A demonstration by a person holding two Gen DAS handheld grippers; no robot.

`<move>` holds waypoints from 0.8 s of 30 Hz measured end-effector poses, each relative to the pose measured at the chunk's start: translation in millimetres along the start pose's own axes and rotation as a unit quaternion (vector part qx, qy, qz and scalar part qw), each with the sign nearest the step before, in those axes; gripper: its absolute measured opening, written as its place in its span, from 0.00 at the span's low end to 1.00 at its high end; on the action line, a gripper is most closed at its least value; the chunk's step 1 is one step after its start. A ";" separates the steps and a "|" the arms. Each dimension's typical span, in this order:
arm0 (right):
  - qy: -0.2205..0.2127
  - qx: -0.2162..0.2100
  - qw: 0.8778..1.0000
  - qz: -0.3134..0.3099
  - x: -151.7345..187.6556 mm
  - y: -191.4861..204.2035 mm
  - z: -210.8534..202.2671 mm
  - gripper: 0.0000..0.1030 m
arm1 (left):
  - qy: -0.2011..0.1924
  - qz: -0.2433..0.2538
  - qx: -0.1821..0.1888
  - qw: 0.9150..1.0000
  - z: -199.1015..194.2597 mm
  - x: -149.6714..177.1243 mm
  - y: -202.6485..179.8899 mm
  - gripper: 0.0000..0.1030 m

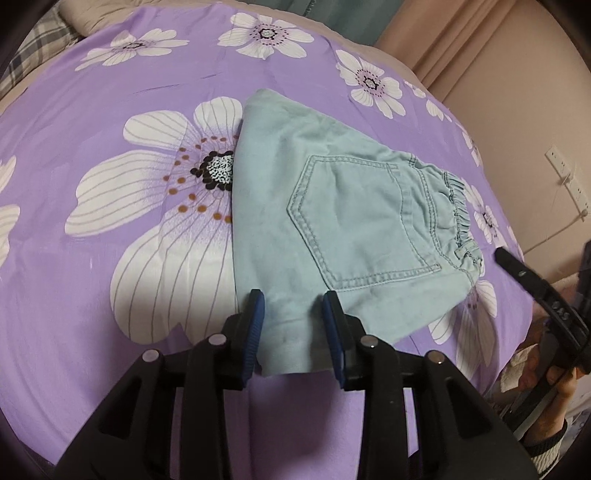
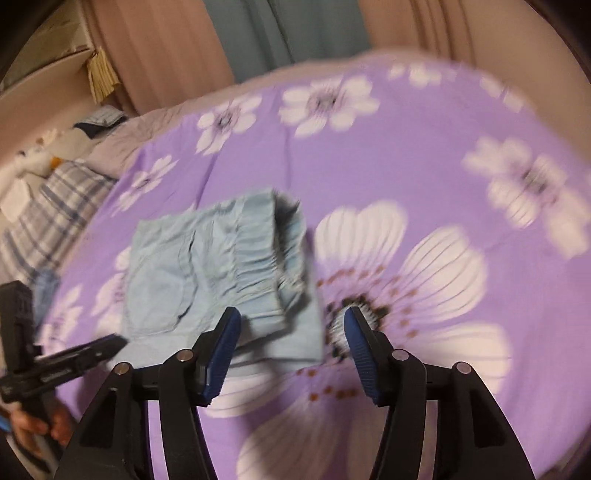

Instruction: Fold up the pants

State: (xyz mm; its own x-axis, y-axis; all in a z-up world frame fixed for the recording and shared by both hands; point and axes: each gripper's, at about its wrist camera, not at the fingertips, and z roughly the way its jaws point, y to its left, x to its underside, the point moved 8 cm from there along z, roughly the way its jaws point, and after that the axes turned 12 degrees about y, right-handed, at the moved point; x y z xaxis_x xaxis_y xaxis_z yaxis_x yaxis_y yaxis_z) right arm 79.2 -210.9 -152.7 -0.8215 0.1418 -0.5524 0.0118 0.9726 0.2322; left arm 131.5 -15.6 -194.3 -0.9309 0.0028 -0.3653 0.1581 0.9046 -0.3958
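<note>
Light blue pants (image 1: 332,221) lie folded flat on the purple flowered bedsheet (image 1: 110,277), back pocket up, elastic waistband at the right. My left gripper (image 1: 293,299) is open, its blue-padded fingers straddling the near corner of the pants. My right gripper (image 2: 291,321) is open just above the sheet at the near right edge of the pants (image 2: 221,266), holding nothing; this view is blurred. The right gripper also shows at the right edge of the left wrist view (image 1: 535,291). The left gripper also shows at the left of the right wrist view (image 2: 66,362).
Pink curtains (image 2: 166,44) and a teal curtain (image 2: 303,29) hang behind the bed. A plaid pillow (image 2: 55,210) and soft toys (image 2: 37,158) lie at the bed's far left. A wall socket (image 1: 569,173) is at the right.
</note>
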 end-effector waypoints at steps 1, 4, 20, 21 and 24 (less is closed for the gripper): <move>-0.019 0.018 1.000 -0.011 -3.8 1.7 -8.2 0.56 | -0.001 -0.001 0.001 1.000 -0.6 1.3 0.1 0.31; -0.046 -0.006 0.998 -0.048 -12.2 20.6 -20.4 0.56 | -0.002 0.001 0.002 1.000 0.4 1.5 -0.6 0.31; 0.085 -0.129 0.969 -0.192 -40.2 161.3 81.3 0.19 | -0.002 0.024 0.023 0.999 3.3 3.1 1.3 0.32; 0.088 -0.128 0.968 -0.196 -41.0 167.3 85.1 0.19 | -0.002 0.024 0.024 0.999 3.4 2.9 1.4 0.32; 0.118 -0.122 0.965 -0.200 -48.6 180.9 108.4 0.18 | -0.001 0.025 0.026 0.999 3.2 2.6 1.8 0.32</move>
State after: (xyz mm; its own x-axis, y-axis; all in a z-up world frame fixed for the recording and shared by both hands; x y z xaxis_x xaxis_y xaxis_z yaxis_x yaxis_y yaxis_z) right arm 183.0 -21.9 -170.5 -0.8394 -0.3100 -0.4464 -0.4443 0.8644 0.2353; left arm 130.4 -15.3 -198.7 -0.9211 0.0462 -0.3867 0.2209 0.8798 -0.4209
